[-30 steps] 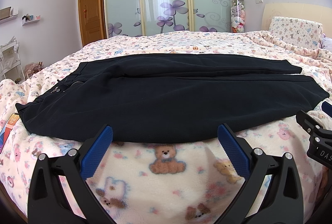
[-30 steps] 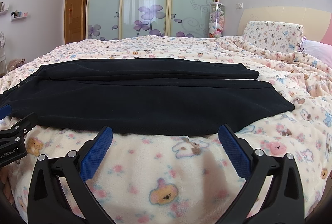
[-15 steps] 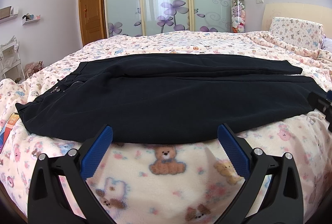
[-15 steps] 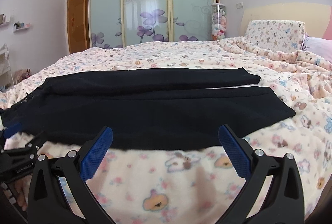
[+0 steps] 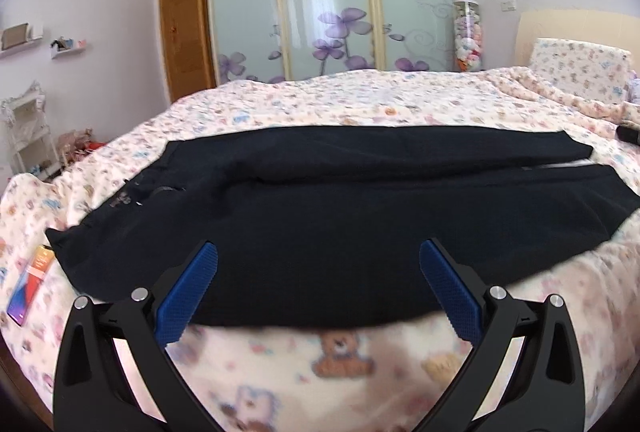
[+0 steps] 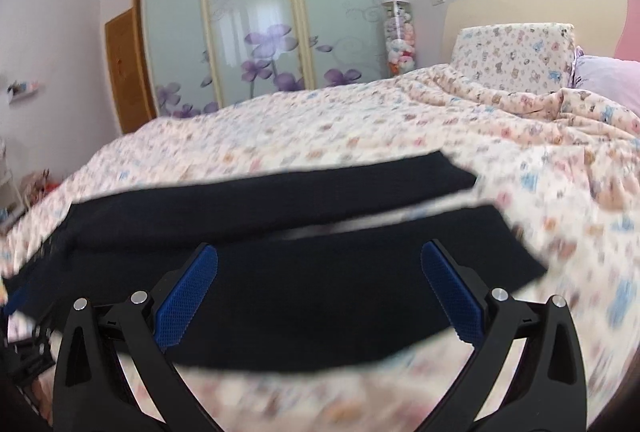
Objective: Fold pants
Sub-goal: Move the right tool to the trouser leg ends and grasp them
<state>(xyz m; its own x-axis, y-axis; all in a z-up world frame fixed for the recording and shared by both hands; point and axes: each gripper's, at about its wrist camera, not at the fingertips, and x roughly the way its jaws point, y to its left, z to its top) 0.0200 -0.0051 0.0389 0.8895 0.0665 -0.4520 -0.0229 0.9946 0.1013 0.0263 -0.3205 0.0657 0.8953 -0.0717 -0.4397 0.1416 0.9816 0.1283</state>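
Note:
Black pants (image 5: 320, 208) lie flat across the bed, waistband to the left, both legs running right with a narrow gap between them near the cuffs. They also show in the right wrist view (image 6: 280, 256). My left gripper (image 5: 318, 272) is open and empty, its blue pads over the near edge of the pants' middle. My right gripper (image 6: 319, 272) is open and empty over the near leg, closer to the cuffs. The left gripper's black frame (image 6: 24, 344) shows at the left edge of the right wrist view.
The bed is covered by a teddy-bear blanket (image 5: 340, 360). A colourful booklet (image 5: 30, 278) lies at the bed's left edge. A pillow (image 6: 516, 56) and headboard are at the right. Sliding wardrobe doors (image 5: 328, 4) stand behind the bed.
Both grippers have moved forward and now reach over the near edge of the pants. The right gripper has also tilted and swung right toward the cuffs. Both stay open.

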